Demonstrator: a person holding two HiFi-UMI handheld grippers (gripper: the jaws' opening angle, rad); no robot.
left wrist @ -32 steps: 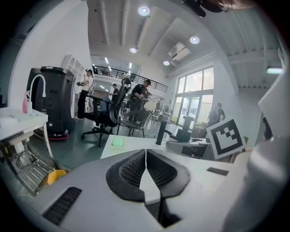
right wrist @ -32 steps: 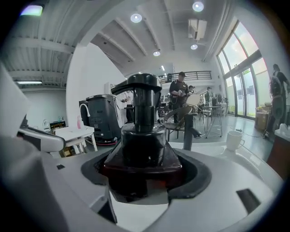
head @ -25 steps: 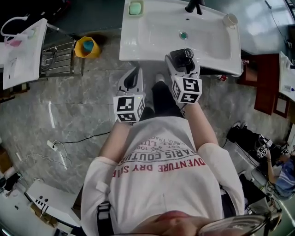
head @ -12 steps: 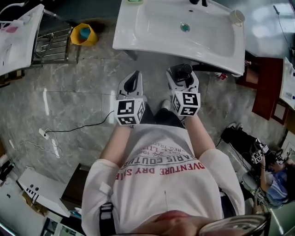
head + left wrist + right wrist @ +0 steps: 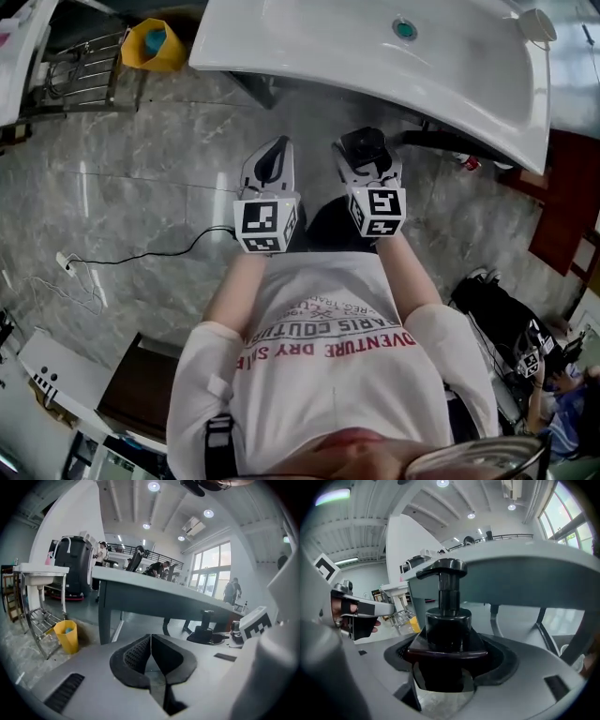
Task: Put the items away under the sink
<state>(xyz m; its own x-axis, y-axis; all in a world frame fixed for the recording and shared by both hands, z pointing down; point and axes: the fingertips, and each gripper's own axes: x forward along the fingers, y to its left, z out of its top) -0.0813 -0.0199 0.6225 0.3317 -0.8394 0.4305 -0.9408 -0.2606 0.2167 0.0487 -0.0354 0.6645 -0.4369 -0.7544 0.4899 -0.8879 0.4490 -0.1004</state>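
Right gripper view | black pump bottle [image 5: 449, 620], glossy, upright | right gripper [image 5: 449, 656] fingers clamp it | left gripper [image 5: 151, 644] fingers together

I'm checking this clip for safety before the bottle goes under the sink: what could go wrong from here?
1. The pump bottle stands tall above the right gripper's jaws, so its pump head might strike the sink's front edge on the way under.
2. The jaws hold only the bottle's body, so a knock there could tilt it.
3. A cable lies on the floor to the person's left and could snag a foot.
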